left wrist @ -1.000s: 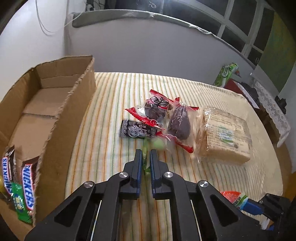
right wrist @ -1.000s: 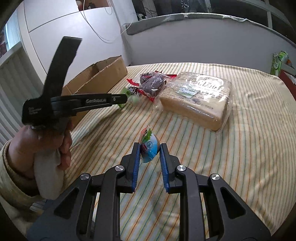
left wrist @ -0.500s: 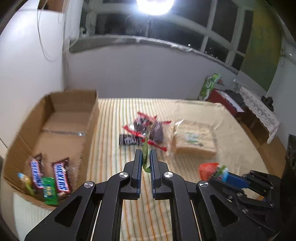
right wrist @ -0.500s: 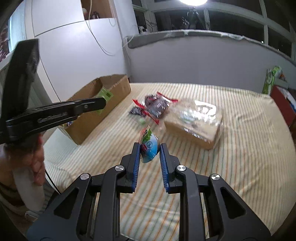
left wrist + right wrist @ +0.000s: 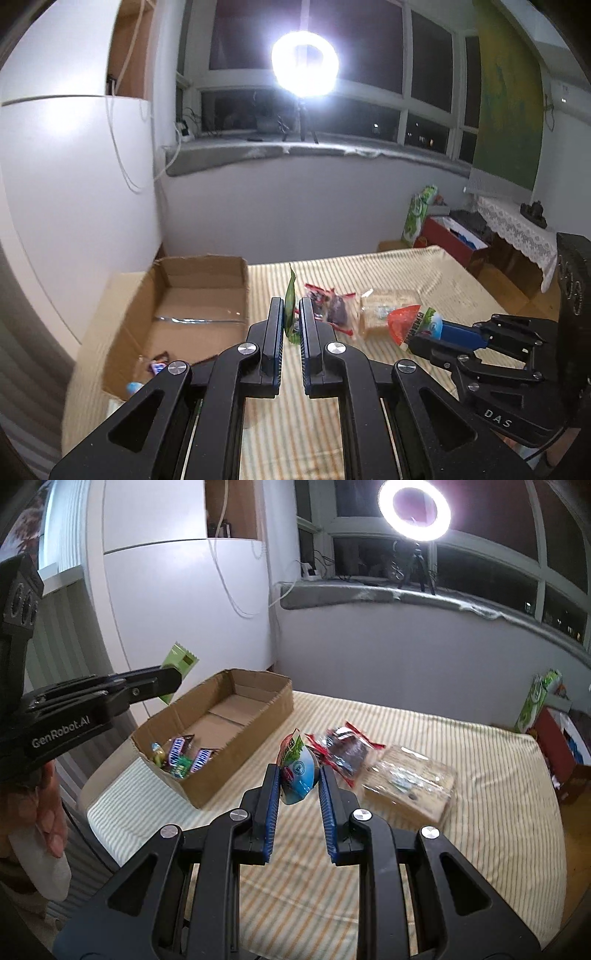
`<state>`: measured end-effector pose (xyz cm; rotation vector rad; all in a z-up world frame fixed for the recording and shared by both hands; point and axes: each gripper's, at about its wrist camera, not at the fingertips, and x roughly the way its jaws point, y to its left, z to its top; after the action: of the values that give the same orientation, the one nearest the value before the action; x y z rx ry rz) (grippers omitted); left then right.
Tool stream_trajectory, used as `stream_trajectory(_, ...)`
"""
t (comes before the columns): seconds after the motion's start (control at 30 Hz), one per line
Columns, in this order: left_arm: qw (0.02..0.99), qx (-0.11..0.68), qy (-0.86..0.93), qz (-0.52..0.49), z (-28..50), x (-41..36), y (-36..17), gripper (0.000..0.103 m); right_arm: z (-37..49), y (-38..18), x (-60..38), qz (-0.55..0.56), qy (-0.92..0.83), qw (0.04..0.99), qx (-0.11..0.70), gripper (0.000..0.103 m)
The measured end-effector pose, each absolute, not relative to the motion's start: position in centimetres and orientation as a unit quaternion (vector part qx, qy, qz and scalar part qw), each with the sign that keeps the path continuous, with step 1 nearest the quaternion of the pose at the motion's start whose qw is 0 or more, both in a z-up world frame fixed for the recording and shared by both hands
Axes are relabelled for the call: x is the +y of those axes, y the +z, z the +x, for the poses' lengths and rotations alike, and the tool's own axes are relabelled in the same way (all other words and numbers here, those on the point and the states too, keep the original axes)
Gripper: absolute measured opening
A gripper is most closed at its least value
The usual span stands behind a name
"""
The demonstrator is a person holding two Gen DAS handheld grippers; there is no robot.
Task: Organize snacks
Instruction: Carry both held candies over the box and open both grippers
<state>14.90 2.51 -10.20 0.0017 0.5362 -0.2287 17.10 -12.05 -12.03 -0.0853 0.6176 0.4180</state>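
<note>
Both grippers are gripping snacks: the left gripper (image 5: pixel 291 325) is pinching a flat green packet (image 5: pixel 180 663) nearer the open cardboard box (image 5: pixel 236 753), lying far-left of the right gripper (image 5: pixel 298 788), which is clamping a rounded pouch (image 5: pixel 297 773).

box (image 5: pixel 207 295): near end blurred, bars inside unreadable | left tool (image 5: pixel 291 314): hides lower half of green packet (image 5: pixel 290 295) | dark packs (image 5: pixel 347 753) right of box: print too blurred to read | hand (image 5: pixel 44 812) left of box: cut by edge
</note>
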Motion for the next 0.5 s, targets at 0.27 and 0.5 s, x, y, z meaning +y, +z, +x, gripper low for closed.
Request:
stream_trajectory(0.27, 0.966, 0.241, -0.094, -0.017, 13.6, 6.8, -9.0, 0.007, 17.5, -11.0, -7.0, -0.072, 0.221, 0.926, 0.297, 0.022)
stream_trajectory(0.5, 0.968, 0.237, -0.071, -0.034, 13.7, 10.6, -9.4, 0.007, 18.5, -10.9, -2.4, -0.091, 0.245, 0.918, 0.299, 0.022)
